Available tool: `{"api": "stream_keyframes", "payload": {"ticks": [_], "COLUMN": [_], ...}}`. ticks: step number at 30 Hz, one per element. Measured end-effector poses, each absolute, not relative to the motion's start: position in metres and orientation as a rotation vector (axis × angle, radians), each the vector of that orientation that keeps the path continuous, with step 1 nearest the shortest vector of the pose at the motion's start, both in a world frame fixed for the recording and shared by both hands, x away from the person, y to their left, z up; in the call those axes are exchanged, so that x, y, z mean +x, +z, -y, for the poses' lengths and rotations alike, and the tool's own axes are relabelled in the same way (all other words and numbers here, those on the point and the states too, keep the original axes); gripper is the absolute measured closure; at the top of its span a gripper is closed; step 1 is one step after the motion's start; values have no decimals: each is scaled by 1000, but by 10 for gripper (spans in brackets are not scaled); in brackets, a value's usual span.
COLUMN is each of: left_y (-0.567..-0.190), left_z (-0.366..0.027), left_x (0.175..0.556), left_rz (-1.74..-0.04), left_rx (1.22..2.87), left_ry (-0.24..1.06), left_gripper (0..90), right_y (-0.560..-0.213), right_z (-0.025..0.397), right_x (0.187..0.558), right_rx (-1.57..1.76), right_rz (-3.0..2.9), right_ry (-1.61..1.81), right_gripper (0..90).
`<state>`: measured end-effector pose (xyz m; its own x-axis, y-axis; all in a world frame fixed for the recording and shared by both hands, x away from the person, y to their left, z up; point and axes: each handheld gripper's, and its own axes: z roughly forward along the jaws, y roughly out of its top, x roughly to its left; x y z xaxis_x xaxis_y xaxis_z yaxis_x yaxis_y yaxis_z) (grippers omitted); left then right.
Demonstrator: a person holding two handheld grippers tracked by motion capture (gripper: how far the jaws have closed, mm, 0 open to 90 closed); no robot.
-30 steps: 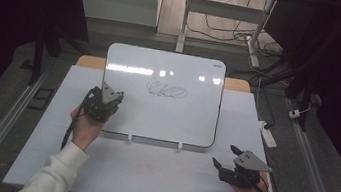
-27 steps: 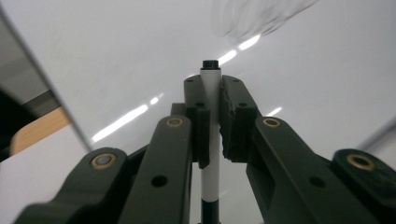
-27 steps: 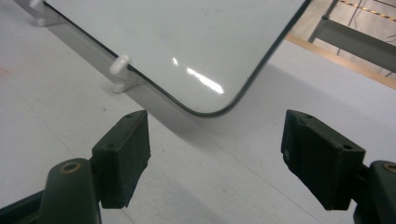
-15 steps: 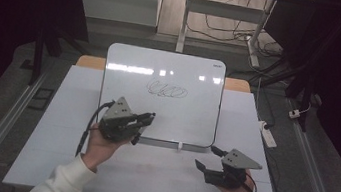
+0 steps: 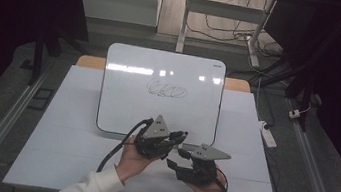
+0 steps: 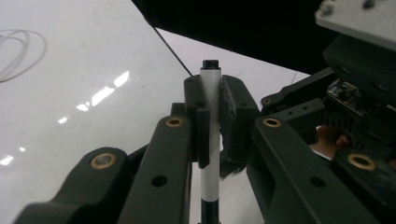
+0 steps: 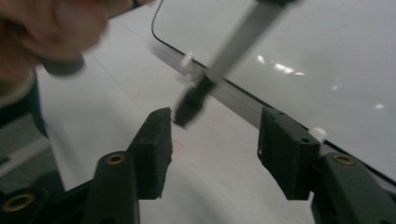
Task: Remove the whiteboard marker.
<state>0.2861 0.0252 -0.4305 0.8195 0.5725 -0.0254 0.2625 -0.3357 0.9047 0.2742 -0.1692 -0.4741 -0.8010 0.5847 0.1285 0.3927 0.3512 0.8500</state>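
A slim white marker (image 6: 210, 107) with a black cap end is standing upright, pinched between the matte black jaws of the left gripper (image 5: 176, 138), just off the whiteboard's (image 5: 122, 99) near edge. The right gripper (image 5: 175, 158) is sitting at about four o'clock from the left one, almost touching it, its jaws spread wide with the marker's dark end (image 7: 189, 105) hovering between them. The glossy, round-cornered whiteboard, bearing a looping scribble (image 5: 166, 91), is lying on a pale matte table (image 5: 68, 127).
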Motion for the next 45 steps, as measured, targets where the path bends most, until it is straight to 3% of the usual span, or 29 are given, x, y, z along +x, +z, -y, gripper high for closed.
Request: {"api": "stream_keyframes", "payload": {"ticks": [4,7,26,27,28,29,30,31,37,42,45], "left_y": [-434,-435,-439,-438,-436,-434,-432,-430,-433,-470,-484], "left_z": [-17,-13,-5,-8,-11,-15,-21,-28,-99,-186,-208], "left_x": [286,285,279,279,279,279,278,276,257,234,227], "left_rz": [-623,-617,-631,-634,-639,-640,-641,-645,-726,-951,-1041], "left_rx": [1932,1931,1926,1907,1893,1885,1878,1871,1888,1952,1947], "left_ry": [355,363,405,392,385,383,388,394,407,366,359], "left_gripper": [817,817,790,717,717,617,617,549,458,407,369], "right_y": [-474,-475,-483,-483,-483,-484,-484,-483,-476,-464,-459], "right_z": [166,165,168,170,170,171,171,171,181,193,197], "right_x": [276,279,292,293,293,292,292,291,292,297,303], "right_rx": [925,979,1173,1169,1169,1150,1150,1124,1068,982,965], "right_rz": [-2412,-2432,-2440,-2435,-2435,-2431,-2431,-2420,-2356,-2275,-2231], "right_ry": [1440,1433,1428,1439,1439,1445,1445,1450,1501,1550,1573], "right_gripper": [549,682,773,775,775,775,775,775,776,776,776]}}
